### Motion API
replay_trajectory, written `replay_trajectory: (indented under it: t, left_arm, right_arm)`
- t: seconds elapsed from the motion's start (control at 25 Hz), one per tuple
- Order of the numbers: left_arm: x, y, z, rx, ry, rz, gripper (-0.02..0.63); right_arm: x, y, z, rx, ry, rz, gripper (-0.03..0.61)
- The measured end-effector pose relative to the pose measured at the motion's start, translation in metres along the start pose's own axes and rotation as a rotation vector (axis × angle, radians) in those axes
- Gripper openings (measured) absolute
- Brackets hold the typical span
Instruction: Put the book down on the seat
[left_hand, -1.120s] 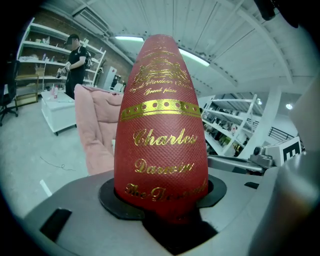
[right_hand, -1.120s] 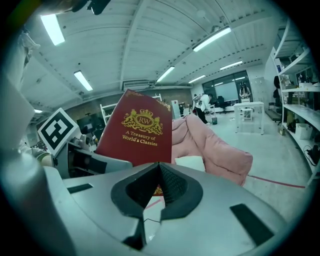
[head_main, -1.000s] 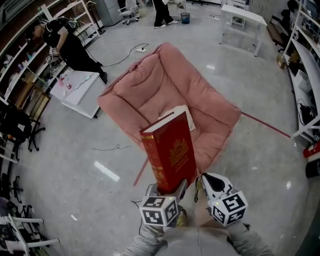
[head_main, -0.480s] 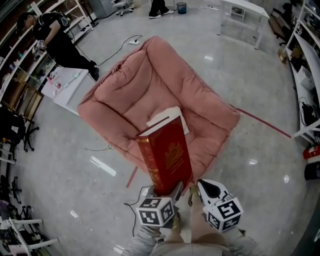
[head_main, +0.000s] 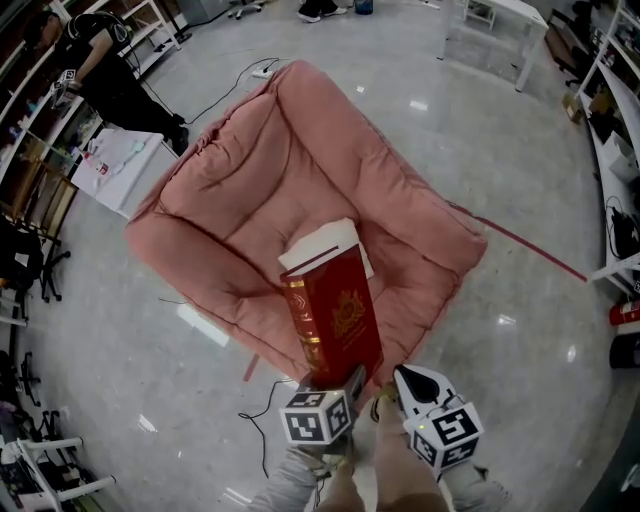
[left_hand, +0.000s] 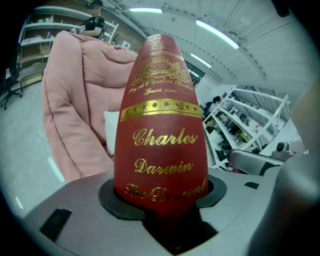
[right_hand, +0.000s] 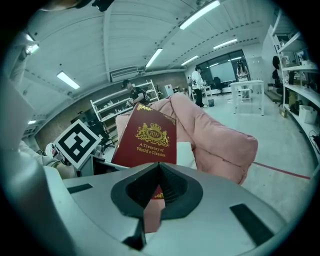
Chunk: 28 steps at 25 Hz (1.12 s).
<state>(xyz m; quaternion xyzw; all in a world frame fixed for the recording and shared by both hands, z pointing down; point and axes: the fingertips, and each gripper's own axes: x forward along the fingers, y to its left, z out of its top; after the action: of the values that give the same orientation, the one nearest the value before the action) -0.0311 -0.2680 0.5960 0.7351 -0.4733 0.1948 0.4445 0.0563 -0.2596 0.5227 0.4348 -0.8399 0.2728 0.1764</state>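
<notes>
The red book (head_main: 335, 315) is being pinched at its lower end by the left gripper (head_main: 333, 383), whose jaws are being kept wide around the thick volume. The book is being held upright in the air, above the front edge of the pink cushioned seat (head_main: 250, 190), which is lying at twelve o'clock from the person. On the spine (left_hand: 161, 145), gold lettering is being shown as "Charles", "Darwin" and "The Descent", the last line being cut off at the edges; the finer script above the gold band is too small to be read. On the front cover (right_hand: 148, 141), a gold crest with "RW" and the words "A Treasury of World's Classics" are being displayed. The right gripper (head_main: 404, 377), at three o'clock from the left one, is being held with its jaws pressed together on nothing. A white object (head_main: 318, 243) is lying on the seat, partly hidden by the book's top.
</notes>
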Motion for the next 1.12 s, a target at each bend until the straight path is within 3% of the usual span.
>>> replay_trajectory:
  t: [0.48,1.12]
  left_arm:
    - [0.077,0.033,-0.017,-0.058,0.130,0.024,0.253]
    - [0.167,0.040,-0.043,-0.091,0.329,0.071,0.255]
  right_arm:
    - [0.051,-0.028,-0.022,0.034,0.075,-0.020,0.005]
    - [0.075,-0.065,-0.034,0.093,0.110,-0.012,0.005]
